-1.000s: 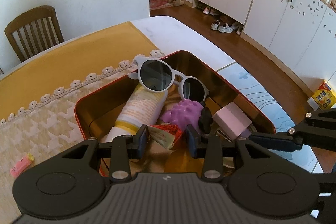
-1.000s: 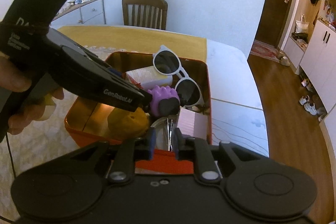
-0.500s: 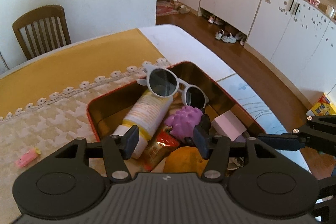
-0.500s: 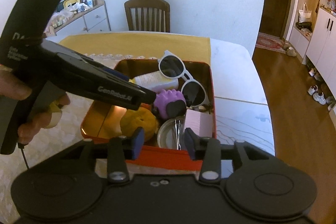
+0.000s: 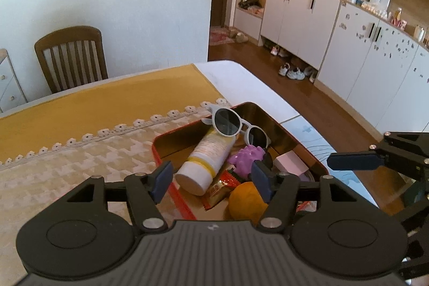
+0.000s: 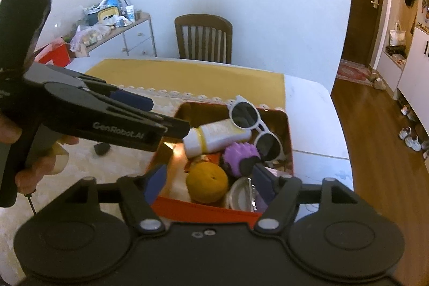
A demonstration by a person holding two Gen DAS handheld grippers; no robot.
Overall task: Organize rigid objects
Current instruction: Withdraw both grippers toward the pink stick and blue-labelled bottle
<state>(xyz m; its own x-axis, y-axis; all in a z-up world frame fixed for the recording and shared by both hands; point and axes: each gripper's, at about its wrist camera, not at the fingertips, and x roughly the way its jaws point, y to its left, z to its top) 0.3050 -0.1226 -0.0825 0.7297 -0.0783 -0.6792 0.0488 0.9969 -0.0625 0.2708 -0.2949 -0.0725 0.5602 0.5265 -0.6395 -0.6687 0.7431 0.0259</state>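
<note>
A red tin box (image 5: pixel 158 152) (image 6: pixel 203 211) sits on the table. It holds white sunglasses (image 5: pixel 230 123) (image 6: pixel 254 125), a white and yellow bottle (image 5: pixel 206 160) (image 6: pixel 214 136), a purple spiky toy (image 5: pixel 245 158) (image 6: pixel 238 154), an orange (image 5: pixel 248 203) (image 6: pixel 207 181), a red snack packet (image 5: pixel 221 186), a pink block (image 5: pixel 291 161) and a round metal lid (image 6: pixel 238 195). My left gripper (image 5: pixel 211 180) is open and empty above the box's near-left side. My right gripper (image 6: pixel 209 182) is open and empty above the box's near edge.
A patterned cloth (image 5: pixel 80 157) and a yellow runner (image 5: pixel 107 101) cover the table. A small dark object (image 6: pixel 102 148) lies on the cloth left of the box. A wooden chair (image 5: pixel 71 55) stands at the far side. The table edge and floor (image 5: pixel 335 111) are to the right.
Both grippers opened wide and drew up and back from the box. The orange and the snack packet now lie free in the box.
</note>
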